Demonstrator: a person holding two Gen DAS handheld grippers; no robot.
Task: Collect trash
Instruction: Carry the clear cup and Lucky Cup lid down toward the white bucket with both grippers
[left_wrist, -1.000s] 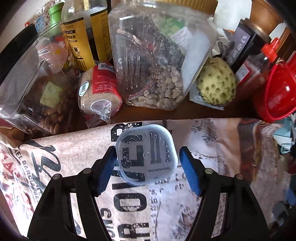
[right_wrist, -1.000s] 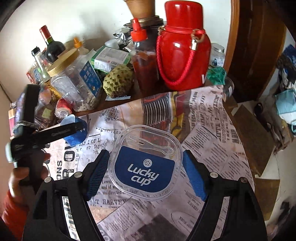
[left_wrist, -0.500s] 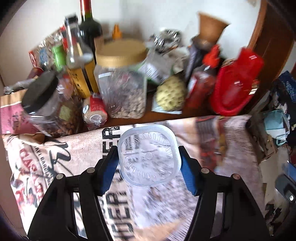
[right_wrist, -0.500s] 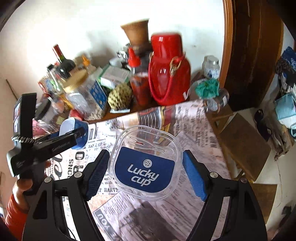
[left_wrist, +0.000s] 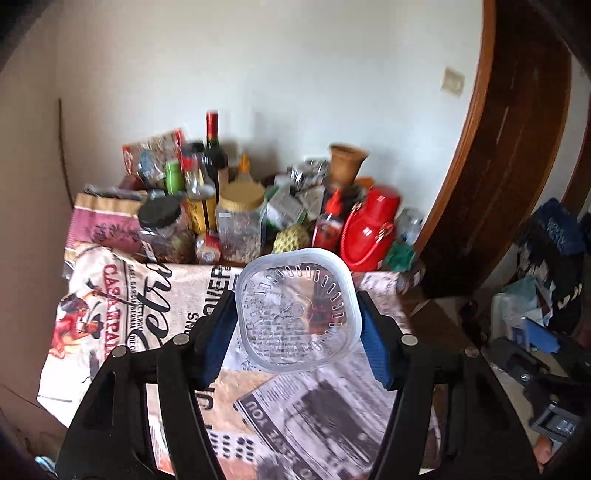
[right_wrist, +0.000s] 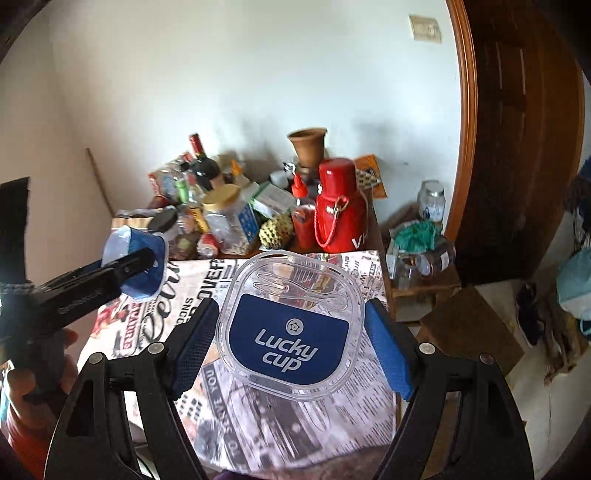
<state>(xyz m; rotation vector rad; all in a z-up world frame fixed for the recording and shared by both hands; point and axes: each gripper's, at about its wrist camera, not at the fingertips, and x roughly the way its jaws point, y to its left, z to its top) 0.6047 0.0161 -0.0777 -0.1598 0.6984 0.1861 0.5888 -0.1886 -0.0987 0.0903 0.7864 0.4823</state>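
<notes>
Both tools (left_wrist: 297, 325) higher — cup (left_wrist: 298, 310) base-forward

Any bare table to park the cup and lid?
Free: the newspaper-print tablecloth, from the clutter row to the near edge. Crowded: back strip against the wall, from black-lidded jar past yellow-lidded jar to red flask.
</notes>
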